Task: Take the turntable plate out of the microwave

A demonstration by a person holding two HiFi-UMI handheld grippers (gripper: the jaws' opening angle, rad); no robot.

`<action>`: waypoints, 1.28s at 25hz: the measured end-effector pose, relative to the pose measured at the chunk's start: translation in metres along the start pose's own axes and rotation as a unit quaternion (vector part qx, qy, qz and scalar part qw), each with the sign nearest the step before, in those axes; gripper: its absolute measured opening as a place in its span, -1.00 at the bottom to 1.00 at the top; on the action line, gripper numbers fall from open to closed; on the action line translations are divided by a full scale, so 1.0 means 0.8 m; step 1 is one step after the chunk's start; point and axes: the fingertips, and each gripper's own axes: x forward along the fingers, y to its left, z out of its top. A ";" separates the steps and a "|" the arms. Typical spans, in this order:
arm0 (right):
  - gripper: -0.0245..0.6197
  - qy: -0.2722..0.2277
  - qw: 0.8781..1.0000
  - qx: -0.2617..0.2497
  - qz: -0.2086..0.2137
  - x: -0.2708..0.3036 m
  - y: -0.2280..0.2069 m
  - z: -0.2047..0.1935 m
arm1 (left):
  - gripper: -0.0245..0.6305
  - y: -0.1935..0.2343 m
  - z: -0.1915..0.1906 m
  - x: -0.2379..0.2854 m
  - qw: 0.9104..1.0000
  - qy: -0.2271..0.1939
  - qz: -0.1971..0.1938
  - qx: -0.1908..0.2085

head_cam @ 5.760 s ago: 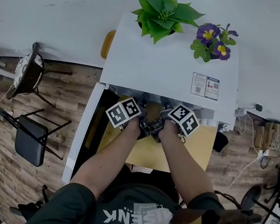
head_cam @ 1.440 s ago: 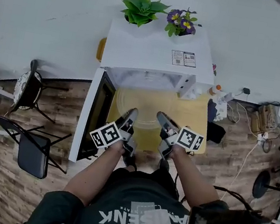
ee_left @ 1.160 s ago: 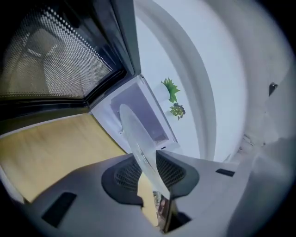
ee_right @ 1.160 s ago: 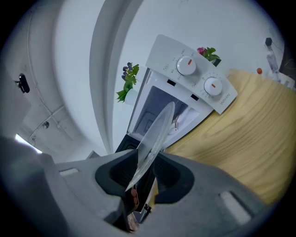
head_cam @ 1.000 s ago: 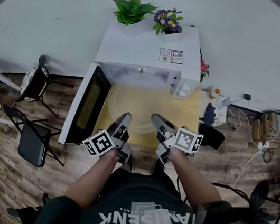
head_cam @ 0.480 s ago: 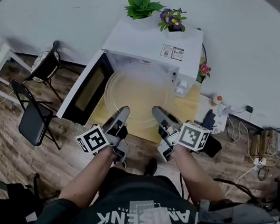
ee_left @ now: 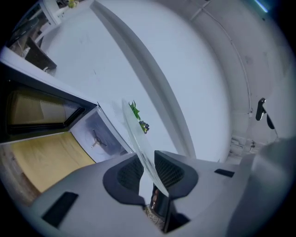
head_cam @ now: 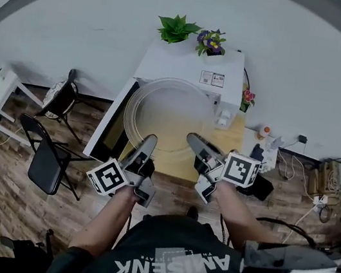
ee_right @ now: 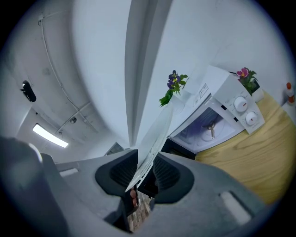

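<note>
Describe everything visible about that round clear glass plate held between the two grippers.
The round clear glass plate is a see-through disc with a raised ring near its edge; the yellow wooden table shows through it. It hangs roughly level before the open white microwave, touched only by the left gripper and right gripper, which each pinch its near rim. The left jaws have just been closing on it.

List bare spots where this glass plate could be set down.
Wooden table: bare in front of the microwave, under the held turntable plate. Microwave top is bare ahead of the green plant and purple flowers. Crowded: right of the table, around the bottle.
</note>
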 end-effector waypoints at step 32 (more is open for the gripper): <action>-0.59 -0.036 0.998 -0.025 -0.045 0.004 0.065 -0.015 | -0.69 -0.065 0.027 -0.033 0.990 0.022 -0.113 -0.083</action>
